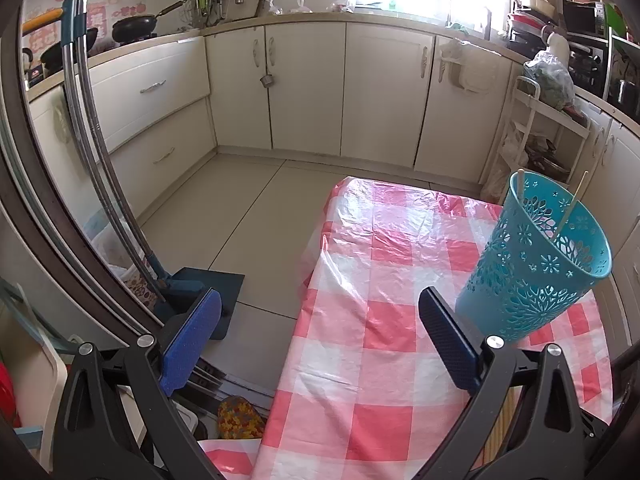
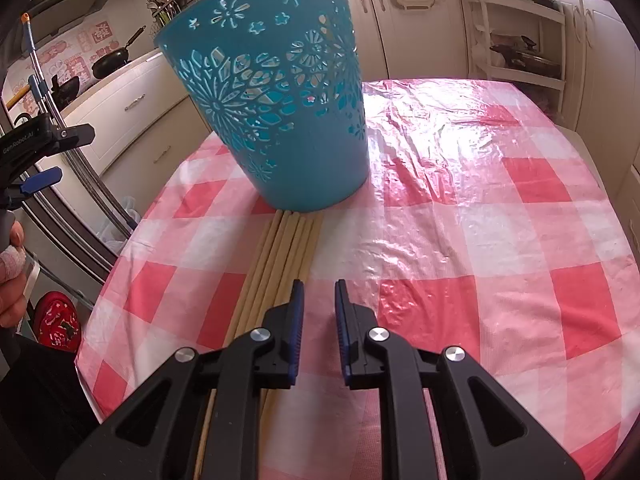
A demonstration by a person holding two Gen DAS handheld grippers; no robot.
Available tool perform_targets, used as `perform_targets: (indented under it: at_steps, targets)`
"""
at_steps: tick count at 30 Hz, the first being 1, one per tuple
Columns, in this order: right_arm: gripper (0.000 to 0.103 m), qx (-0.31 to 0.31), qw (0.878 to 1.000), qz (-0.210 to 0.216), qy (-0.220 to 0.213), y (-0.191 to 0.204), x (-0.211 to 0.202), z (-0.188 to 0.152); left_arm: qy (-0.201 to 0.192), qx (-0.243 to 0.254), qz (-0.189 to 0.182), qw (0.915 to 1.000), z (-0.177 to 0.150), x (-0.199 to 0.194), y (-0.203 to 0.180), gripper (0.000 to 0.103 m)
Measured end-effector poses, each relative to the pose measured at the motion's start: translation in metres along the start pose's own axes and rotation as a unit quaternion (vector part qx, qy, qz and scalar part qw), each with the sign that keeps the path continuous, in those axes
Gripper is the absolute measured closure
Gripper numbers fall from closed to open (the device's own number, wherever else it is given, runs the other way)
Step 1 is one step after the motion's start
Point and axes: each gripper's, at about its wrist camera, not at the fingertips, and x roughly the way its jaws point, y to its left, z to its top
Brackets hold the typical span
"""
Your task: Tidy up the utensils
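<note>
A teal cut-out basket stands upright on the red-and-white checked tablecloth. Several pale wooden chopsticks lie side by side on the cloth, running from the basket's base back under my right gripper's left finger. My right gripper hovers over them with a narrow gap between its jaws and only cloth showing in the gap. In the left wrist view the basket holds two chopsticks leaning on its rim. My left gripper stands wide open and empty, left of the basket over the table's edge.
A broom and blue dustpan stand on the tiled floor left of the table. Cream cabinets line the far wall, and a white shelf cart stands beyond the table. A person's hand shows at the left edge.
</note>
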Motion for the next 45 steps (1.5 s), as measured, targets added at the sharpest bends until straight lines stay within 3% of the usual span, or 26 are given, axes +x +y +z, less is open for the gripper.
perform_targets:
  at_steps: [4, 12, 45]
  targets:
    - [0.087, 0.0, 1.0, -0.001, 0.001, 0.0, 0.001, 0.0, 0.002, 0.0, 0.005, 1.0, -0.003, 0.005, 0.001, 0.008]
    - [0.087, 0.002, 1.0, -0.003, 0.004, 0.0, 0.003, -0.002, 0.042, -0.031, 0.001, 0.9987, -0.009, 0.031, 0.014, 0.008]
    - [0.081, 0.0, 1.0, -0.003, 0.004, 0.002, 0.004, -0.002, 0.045, -0.035, 0.005, 0.9983, -0.01, 0.036, 0.017, 0.008]
